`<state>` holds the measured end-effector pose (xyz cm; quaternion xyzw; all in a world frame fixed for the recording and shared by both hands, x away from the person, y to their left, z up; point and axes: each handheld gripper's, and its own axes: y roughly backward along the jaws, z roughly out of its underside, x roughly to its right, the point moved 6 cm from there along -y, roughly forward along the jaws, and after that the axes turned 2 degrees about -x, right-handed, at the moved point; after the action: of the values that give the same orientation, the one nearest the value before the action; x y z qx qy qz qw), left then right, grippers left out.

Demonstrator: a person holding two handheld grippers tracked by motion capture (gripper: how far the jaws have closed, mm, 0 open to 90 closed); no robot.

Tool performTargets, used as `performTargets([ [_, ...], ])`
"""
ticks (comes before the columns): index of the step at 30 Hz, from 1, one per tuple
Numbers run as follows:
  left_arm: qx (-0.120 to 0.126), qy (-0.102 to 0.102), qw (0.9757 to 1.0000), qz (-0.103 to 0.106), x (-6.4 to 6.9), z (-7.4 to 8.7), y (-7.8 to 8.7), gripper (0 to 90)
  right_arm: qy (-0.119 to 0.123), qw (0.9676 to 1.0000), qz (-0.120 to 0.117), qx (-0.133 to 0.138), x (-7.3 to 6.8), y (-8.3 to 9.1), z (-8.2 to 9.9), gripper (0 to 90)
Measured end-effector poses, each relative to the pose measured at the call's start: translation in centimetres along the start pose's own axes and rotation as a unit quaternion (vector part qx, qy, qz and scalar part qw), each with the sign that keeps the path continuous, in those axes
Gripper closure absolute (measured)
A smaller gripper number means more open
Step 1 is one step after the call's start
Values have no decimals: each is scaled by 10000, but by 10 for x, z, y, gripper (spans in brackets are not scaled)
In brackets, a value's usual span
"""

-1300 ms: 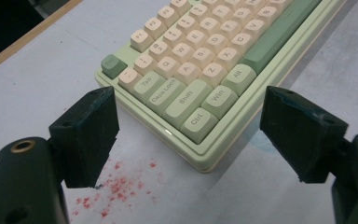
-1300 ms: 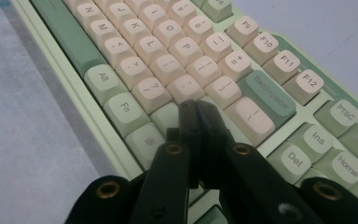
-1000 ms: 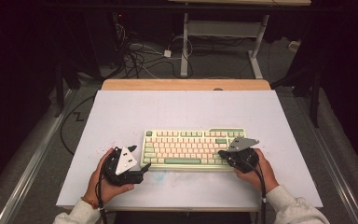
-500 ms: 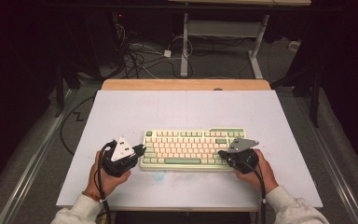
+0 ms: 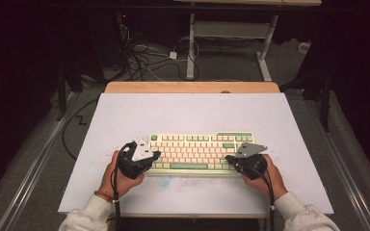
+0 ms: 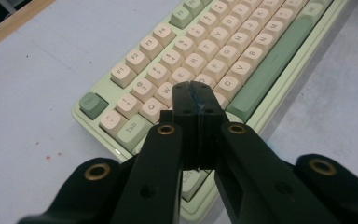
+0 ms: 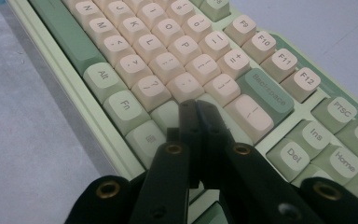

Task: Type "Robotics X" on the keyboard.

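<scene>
A pale green keyboard (image 5: 197,147) with cream keys lies on the white tabletop (image 5: 192,113), near its front edge. My left gripper (image 5: 155,155) hovers over the keyboard's left end. In the left gripper view its jaws (image 6: 196,91) meet above the letter keys of the keyboard (image 6: 214,42). They have just been closing, with nothing between them. My right gripper (image 5: 229,158) sits at the keyboard's right end. In the right gripper view it (image 7: 196,106) is shut and empty, just over the keys of the keyboard (image 7: 135,42) near Backspace (image 7: 268,91).
A wooden strip (image 5: 192,87) edges the table's far side. Beyond it, cables (image 5: 149,57) lie on the dark floor by a desk frame (image 5: 231,29). Small red specks (image 5: 107,154) mark the surface left of the keyboard.
My left gripper has moved right and slightly up, from beside the keyboard to over its left end, and its jaws have closed. The right gripper has stayed put.
</scene>
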<state>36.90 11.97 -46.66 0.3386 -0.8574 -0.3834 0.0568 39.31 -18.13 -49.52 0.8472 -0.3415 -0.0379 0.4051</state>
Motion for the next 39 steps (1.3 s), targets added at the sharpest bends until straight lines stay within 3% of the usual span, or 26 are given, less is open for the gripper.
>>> performTargets([
  [22, -407, -187, 9985, 302, 10, -14, -40, 862, -17, 10000, 5, 34, -1, 0, 1, 900],
  [31, -563, -250, 9977, 281, 13, -14, -50, 856, -24, 10000, -1, 38, -1, 0, 1, 900],
  [39, -570, -268, 9977, 244, 13, -14, -49, 849, -27, 10000, 0, 40, -1, 0, 1, 900],
])
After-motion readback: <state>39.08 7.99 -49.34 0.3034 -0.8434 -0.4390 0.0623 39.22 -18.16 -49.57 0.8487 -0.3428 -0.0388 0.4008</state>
